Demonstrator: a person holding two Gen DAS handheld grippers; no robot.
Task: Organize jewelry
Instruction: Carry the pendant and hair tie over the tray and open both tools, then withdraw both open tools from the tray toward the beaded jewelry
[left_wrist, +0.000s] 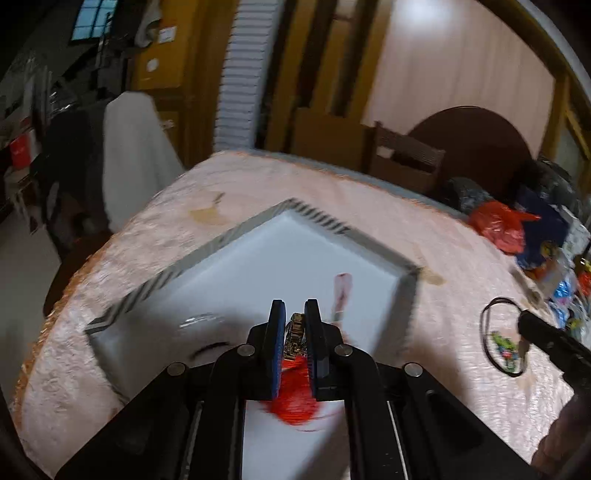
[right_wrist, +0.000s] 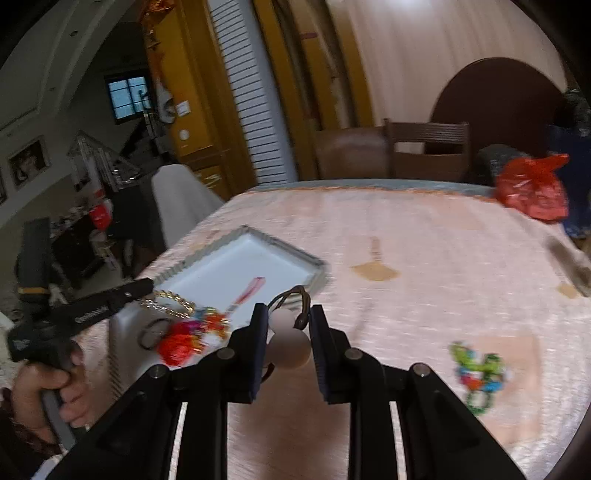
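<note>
My left gripper (left_wrist: 294, 306) is shut on a gold chain piece with a red tassel (left_wrist: 295, 402) and holds it over the white tray (left_wrist: 207, 258). The tray holds a pink clip (left_wrist: 341, 293) and a dark ring (left_wrist: 207, 349). My right gripper (right_wrist: 288, 314) is shut on a brown cord necklace with a pale pendant (right_wrist: 290, 345), above the pink tablecloth beside the tray (right_wrist: 295, 258). In the right wrist view the left gripper (right_wrist: 144, 286) hangs the gold chain (right_wrist: 173, 301) and colourful tassel (right_wrist: 181, 343) over the tray's near end.
A green and multicoloured bead piece (right_wrist: 478, 369) lies on the cloth at the right. A red plastic bag (right_wrist: 532, 188) and clutter sit at the table's far right. Wooden chairs (right_wrist: 424, 151) stand behind the table. A knife-like object (right_wrist: 570, 264) lies near the right edge.
</note>
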